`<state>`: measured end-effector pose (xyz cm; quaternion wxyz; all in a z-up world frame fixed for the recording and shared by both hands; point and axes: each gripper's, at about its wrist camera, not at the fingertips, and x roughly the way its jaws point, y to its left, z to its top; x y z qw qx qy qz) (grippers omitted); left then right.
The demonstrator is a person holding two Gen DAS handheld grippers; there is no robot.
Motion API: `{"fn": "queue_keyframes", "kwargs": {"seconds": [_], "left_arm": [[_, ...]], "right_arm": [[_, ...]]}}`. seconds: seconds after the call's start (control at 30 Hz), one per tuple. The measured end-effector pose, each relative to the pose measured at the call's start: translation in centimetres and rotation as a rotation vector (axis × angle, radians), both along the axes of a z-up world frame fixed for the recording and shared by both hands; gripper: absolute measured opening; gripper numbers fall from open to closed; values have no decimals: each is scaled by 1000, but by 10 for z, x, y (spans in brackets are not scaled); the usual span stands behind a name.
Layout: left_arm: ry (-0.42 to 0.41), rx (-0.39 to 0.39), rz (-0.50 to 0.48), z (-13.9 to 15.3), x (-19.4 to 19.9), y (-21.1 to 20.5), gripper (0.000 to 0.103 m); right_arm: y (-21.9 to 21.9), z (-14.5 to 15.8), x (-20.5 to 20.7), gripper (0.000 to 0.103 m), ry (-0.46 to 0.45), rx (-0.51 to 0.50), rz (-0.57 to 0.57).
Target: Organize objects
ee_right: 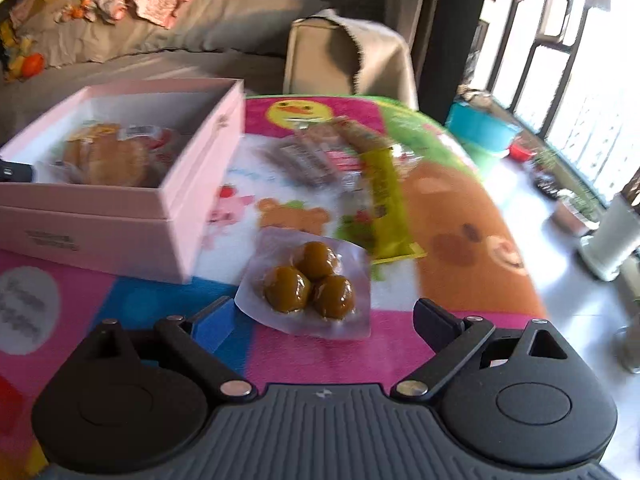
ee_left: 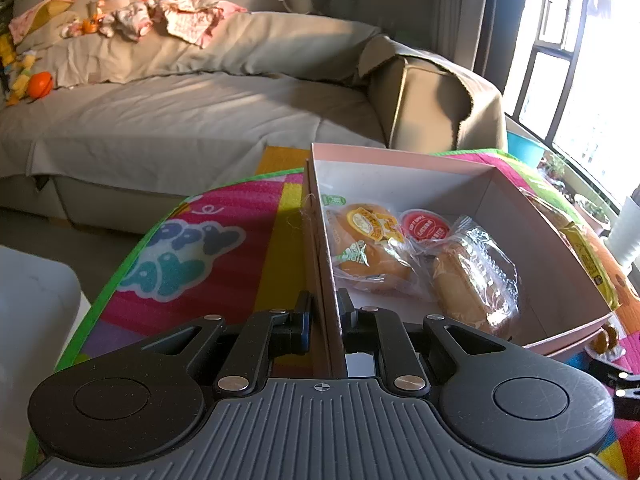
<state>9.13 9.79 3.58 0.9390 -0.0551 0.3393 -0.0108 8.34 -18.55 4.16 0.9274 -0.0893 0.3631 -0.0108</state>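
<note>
A pink cardboard box point(ee_left: 400, 156) stands on a colourful play mat. Inside it lie a wrapped orange bun point(ee_left: 368, 248), a wrapped sandwich cake point(ee_left: 472, 284) and a small red-lidded cup point(ee_left: 425, 226). My left gripper point(ee_left: 325, 308) is shut on the box's near-left wall. In the right wrist view the same box point(ee_right: 168, 200) sits at the left. A clear packet with three brown balls point(ee_right: 308, 284) lies on the mat just ahead of my right gripper point(ee_right: 324, 316), which stands open with its fingers on either side of the packet's near edge. Beyond it lie a yellow-green packet point(ee_right: 386, 196) and striped wrapped snacks point(ee_right: 308, 156).
A grey covered sofa point(ee_left: 192, 108) with strewn clothes and toys fills the back. A teal tub point(ee_right: 480, 124) and potted plants stand by the bright window at right. A white container point(ee_left: 32, 320) sits at the left edge. The mat's edge point(ee_right: 500, 184) curves off at right.
</note>
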Motion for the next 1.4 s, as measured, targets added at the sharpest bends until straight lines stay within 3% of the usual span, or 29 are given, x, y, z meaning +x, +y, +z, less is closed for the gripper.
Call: {"fn": "queue_keyframes", "kwargs": {"seconds": [0.2, 0.37, 0.53, 0.7, 0.77, 0.83, 1.1, 1.27, 1.4], "left_arm": [[0, 0, 0, 0, 0, 0, 15], [0, 0, 0, 0, 0, 0, 15], [0, 0, 0, 0, 0, 0, 15], [1, 0, 1, 0, 0, -1, 15], [1, 0, 0, 0, 0, -1, 15], [0, -1, 1, 0, 0, -1, 15], [0, -2, 1, 0, 0, -2, 15], [0, -2, 2, 0, 0, -1, 15], [0, -4, 1, 1, 0, -2, 15]], "right_arm": [[-19, 0, 0, 95, -2, -1, -58], [-38, 1, 3, 95, 43, 186, -49], [-30, -1, 20, 95, 36, 97, 1], [-27, -3, 43, 95, 49, 130, 36], [-27, -3, 44, 89, 53, 155, 44], [-26, -1, 39, 79, 50, 169, 64], [-29, 2, -7, 79, 77, 178, 127], [-25, 5, -37, 79, 88, 119, 220], [-29, 4, -34, 88, 90, 131, 199]]}}
